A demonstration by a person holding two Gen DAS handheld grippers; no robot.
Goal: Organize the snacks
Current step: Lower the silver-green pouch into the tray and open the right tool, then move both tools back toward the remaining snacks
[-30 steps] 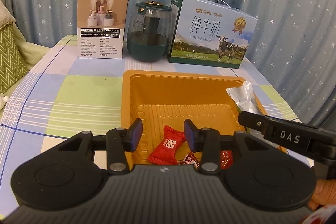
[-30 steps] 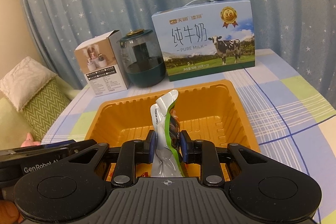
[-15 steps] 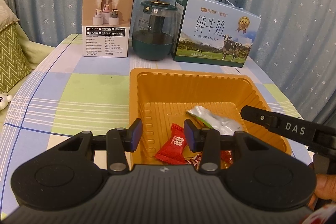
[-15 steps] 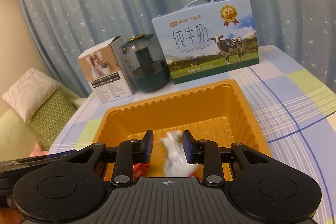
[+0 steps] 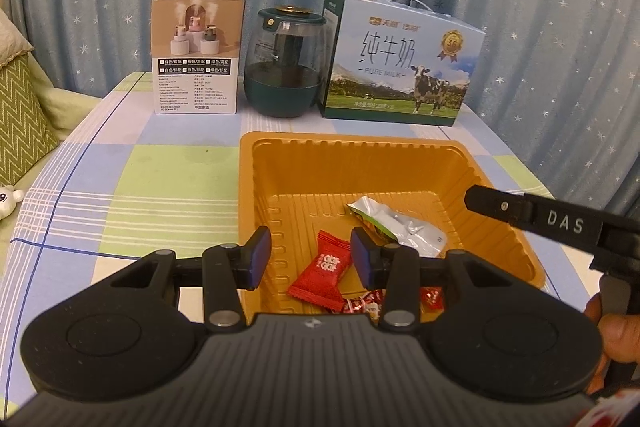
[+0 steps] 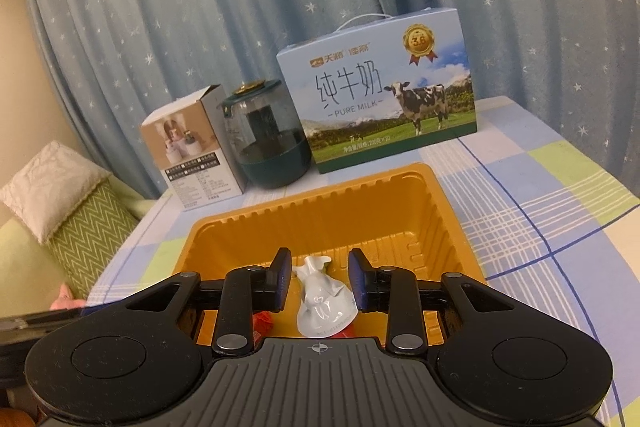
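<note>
"PURE MILK" is read on the milk box (image 6: pixel 384 115), while the silver pouch (image 6: pixel 324 303) is seen lying loose in the orange tray (image 6: pixel 440 227) between the parted fingers of the right gripper (image 6: pixel 319 281).

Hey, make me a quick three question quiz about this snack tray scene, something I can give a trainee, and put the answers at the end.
1. True or false: the silver pouch is clamped in the right gripper.
2. Which lies nearest the left gripper? A) milk carton B) red candy C) green jar
3. Fill in: the snacks lie inside the ______ tray.

Key: 1 false, the jaws stand apart and the pouch lies in the tray beyond them; 2 B; 3 orange.
</note>
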